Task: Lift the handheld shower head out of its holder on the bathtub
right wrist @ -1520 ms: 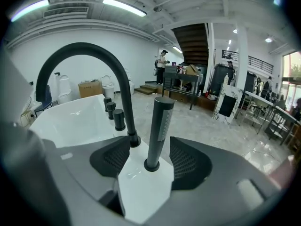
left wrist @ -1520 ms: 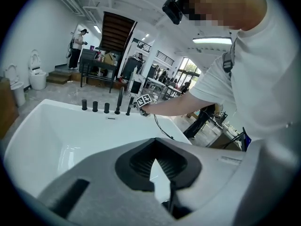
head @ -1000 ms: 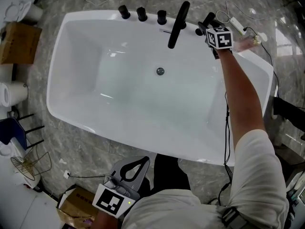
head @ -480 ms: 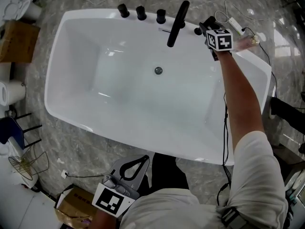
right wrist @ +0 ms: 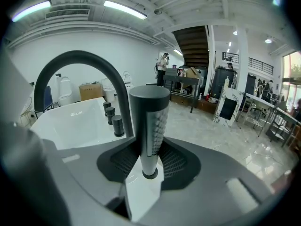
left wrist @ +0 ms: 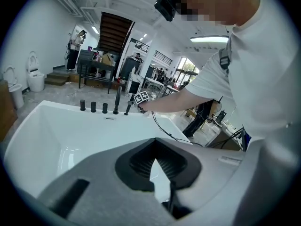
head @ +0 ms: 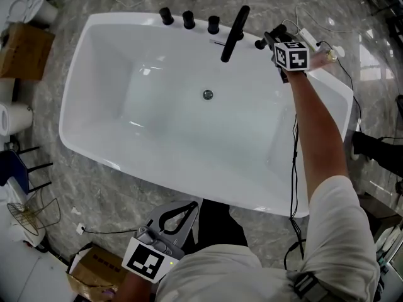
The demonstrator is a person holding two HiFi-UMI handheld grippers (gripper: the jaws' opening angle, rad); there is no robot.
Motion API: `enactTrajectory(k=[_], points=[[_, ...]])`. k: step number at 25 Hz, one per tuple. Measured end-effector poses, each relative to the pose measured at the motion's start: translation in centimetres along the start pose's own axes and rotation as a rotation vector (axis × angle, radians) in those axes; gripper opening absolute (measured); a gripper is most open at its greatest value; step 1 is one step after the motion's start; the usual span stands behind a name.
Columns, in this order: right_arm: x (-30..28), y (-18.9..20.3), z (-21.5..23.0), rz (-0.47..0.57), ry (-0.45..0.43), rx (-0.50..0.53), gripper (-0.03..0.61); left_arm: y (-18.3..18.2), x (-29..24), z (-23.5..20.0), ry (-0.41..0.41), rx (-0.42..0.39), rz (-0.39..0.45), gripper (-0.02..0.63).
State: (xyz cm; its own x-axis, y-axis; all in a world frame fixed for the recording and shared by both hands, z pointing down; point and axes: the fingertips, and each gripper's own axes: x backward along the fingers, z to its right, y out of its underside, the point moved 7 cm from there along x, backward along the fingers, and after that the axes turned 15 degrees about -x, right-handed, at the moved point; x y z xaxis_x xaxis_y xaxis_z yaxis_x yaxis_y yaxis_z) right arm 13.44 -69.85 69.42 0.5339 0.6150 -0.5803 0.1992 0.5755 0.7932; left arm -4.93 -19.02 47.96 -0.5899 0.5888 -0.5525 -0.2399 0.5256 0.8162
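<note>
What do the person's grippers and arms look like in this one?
Both grippers are grey plastic with black ribbed pads. The left gripper and the right gripper each carry a white cube with black square markers. A thin black cable runs beside the right arm. The person wears a white short-sleeved shirt.

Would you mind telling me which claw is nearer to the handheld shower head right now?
Right. The right claw is clamped on the handheld shower head at the bathtub far rim; the left claw sits shut beyond the near rim.
</note>
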Motion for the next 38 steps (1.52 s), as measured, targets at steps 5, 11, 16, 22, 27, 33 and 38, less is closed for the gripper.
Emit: enactTrajectory(k=[5,11,16,22,27,33,38], points=[[1.6,-1.4,-0.7,0.012,-0.003,0.015,0.147,-0.9,0.6,0.6,0.006,-0.031,0.020,0.006],[4.2,-3.0,-1.7,0.029,-0.003,0.031,0.147,-1.8,2.0,1.6,0.004,-0.025,0.042,0.006],[6.2,-4.0,-2.5,0.043,-0.007,0.043,0.147,-2.3,2.9,2.2,0.014,-0.034,0.053,0.006],[9.3,-5.0,-3.6,0.075,-0.009,0.043,0.147,-2.9,4.2,2.9,0.013,-0.048,0.075,0.006],[12.0,-6.0,-4.6,0.099,-0.012,0.056,0.147,-3.4,5.4,3.5,0.011,-0.065,0.095,0.006],[15.7,-7.3,-5.7,0.129,-0.009,0.078,0.147,-3.6,6.8,4.3,0.014,-0.091,0.103,0.006],[18.6,-8.5,-7.3,0.163,-0.011,0.093,0.147,-3.6,8.4,4.7,0.009,-0.108,0.119,0.006]])
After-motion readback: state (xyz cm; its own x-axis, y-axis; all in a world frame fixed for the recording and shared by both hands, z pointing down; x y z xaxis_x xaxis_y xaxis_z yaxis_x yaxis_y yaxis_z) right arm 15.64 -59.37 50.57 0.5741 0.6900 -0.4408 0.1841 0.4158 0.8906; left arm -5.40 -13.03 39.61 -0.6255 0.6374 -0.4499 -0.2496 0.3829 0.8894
